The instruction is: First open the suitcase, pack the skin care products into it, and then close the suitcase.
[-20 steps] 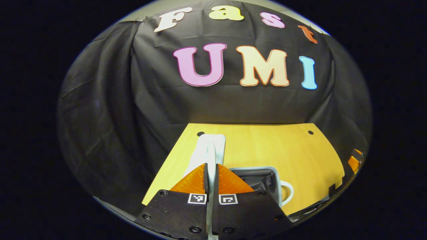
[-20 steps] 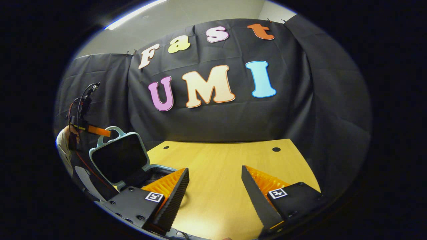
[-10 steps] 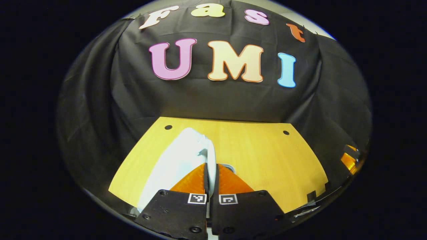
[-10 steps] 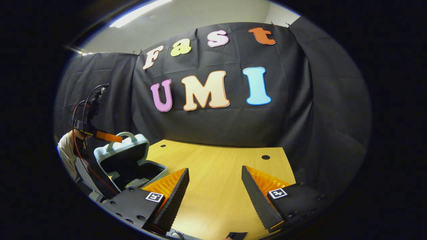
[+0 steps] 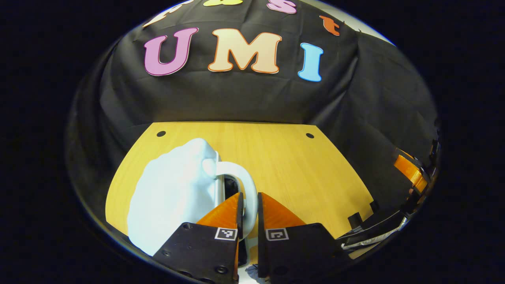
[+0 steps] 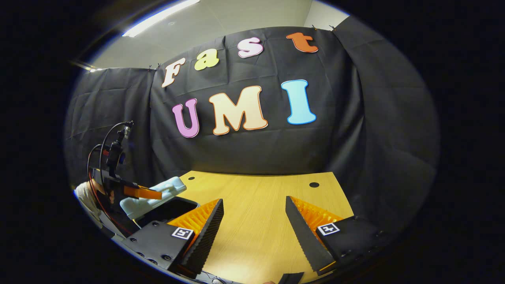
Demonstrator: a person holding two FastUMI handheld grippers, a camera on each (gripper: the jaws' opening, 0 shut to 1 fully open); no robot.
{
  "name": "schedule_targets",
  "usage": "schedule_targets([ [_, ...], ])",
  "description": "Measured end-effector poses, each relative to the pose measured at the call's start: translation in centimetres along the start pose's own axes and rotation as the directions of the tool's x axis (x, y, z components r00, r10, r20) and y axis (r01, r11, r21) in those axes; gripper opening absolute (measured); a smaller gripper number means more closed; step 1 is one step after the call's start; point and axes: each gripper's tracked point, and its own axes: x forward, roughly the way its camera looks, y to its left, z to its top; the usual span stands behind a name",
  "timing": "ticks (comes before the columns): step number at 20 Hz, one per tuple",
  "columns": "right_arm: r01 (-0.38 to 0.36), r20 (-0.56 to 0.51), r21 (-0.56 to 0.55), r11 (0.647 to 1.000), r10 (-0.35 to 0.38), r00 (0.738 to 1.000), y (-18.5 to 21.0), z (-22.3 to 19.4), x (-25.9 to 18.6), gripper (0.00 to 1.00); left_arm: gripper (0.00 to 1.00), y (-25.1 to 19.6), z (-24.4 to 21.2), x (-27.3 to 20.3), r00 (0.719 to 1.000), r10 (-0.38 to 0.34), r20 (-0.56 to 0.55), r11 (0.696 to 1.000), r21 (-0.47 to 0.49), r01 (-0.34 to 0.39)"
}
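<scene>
In the left gripper view my left gripper [image 5: 248, 195] is shut on the white loop handle [image 5: 241, 177] of the pale blue suitcase lid [image 5: 173, 193]. The lid slopes down to the left of my fingers. In the right gripper view the same lid [image 6: 156, 194] hangs low over the suitcase's dark base [image 6: 173, 206], leaving a narrow gap, and the left gripper [image 6: 143, 192] is at its handle. My right gripper [image 6: 254, 201] stands open over the wooden table [image 6: 260, 205] with nothing between its fingers.
The tabletop [image 5: 284, 157] has two small round holes near its far edge, and black cloth walls close it in. The right gripper [image 5: 410, 173] shows at the far right of the left gripper view. A person's sleeve [image 6: 85, 191] is behind the suitcase.
The suitcase lid has swung down from upright to nearly flat over the base, with my left gripper holding its handle. My right gripper has stayed open in about the same place.
</scene>
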Motion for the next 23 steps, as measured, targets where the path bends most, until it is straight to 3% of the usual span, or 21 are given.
schedule_targets([
  [2, 0.014, 0.008, 0.005, 1.000, -0.014, 1.000, 0.2, 0.3, -0.1, 0.98, 0.20, -1.5, 0.6, 0.1, 0.999, -0.043, 0.031, 0.999, 0.015, 0.043],
  [3, 0.020, 0.011, 0.008, 1.000, -0.020, 1.000, 0.2, 0.4, -0.1, 0.98, 0.36, -2.1, 1.0, 0.0, 0.998, -0.055, 0.043, 0.998, 0.023, 0.054],
  [4, 0.023, 0.016, 0.010, 1.000, -0.023, 1.000, 0.6, 0.5, -0.2, 0.98, 0.43, -2.5, 1.3, -0.1, 0.996, -0.057, 0.063, 0.998, 0.030, 0.055],
  [5, 0.030, 0.035, 0.012, 0.999, -0.030, 0.999, 0.7, 1.1, -0.3, 0.98, 0.69, -3.0, 2.3, -0.5, 0.992, -0.064, 0.108, 0.998, 0.036, 0.061],
  [8, 0.077, 0.140, 0.004, 0.997, -0.077, 0.987, 1.2, 4.3, -0.5, 0.98, 0.92, -4.5, 5.5, -2.0, 0.965, -0.055, 0.256, 0.998, 0.042, 0.046],
  [10, 0.111, 0.214, 0.011, 0.994, -0.110, 0.971, 1.4, 6.7, -0.8, 0.98, 0.94, -4.3, 8.1, -3.1, 0.930, 0.022, 0.367, 0.999, 0.038, -0.038],
  [12, 0.133, 0.288, 0.016, 0.991, -0.132, 0.948, 2.2, 9.0, -1.3, 0.98, 0.94, -3.1, 11.4, -4.9, 0.861, 0.124, 0.493, 0.989, 0.005, -0.145],
  [13, 0.151, 0.322, 0.007, 0.989, -0.145, 0.936, 2.2, 9.9, -1.4, 0.93, 0.94, -3.6, 12.2, -5.2, 0.847, 0.124, 0.516, 0.989, 0.010, -0.151],
  [14, 0.172, 0.341, 0.000, 0.985, -0.162, 0.926, 2.1, 10.3, -1.7, 0.97, 0.93, -4.6, 12.4, -5.2, 0.845, 0.113, 0.523, 0.988, 0.029, -0.150],
  [18, 0.190, 0.379, 0.015, 0.982, -0.182, 0.907, 2.9, 11.0, -2.7, 0.97, 0.96, -6.1, 12.7, -5.1, 0.856, 0.068, 0.513, 0.980, 0.125, -0.153],
  [22, 0.202, 0.387, 0.018, 0.979, -0.194, 0.902, 3.4, 11.0, -3.0, 0.94, 0.96, -6.5, 11.8, -3.8, 0.880, 0.031, 0.474, 0.984, 0.142, -0.111],
  [23, 0.202, 0.392, 0.020, 0.979, -0.193, 0.899, 3.7, 11.1, -2.9, 0.97, 0.96, -6.2, 11.6, -3.6, 0.882, 0.034, 0.469, 0.982, 0.146, -0.116],
])
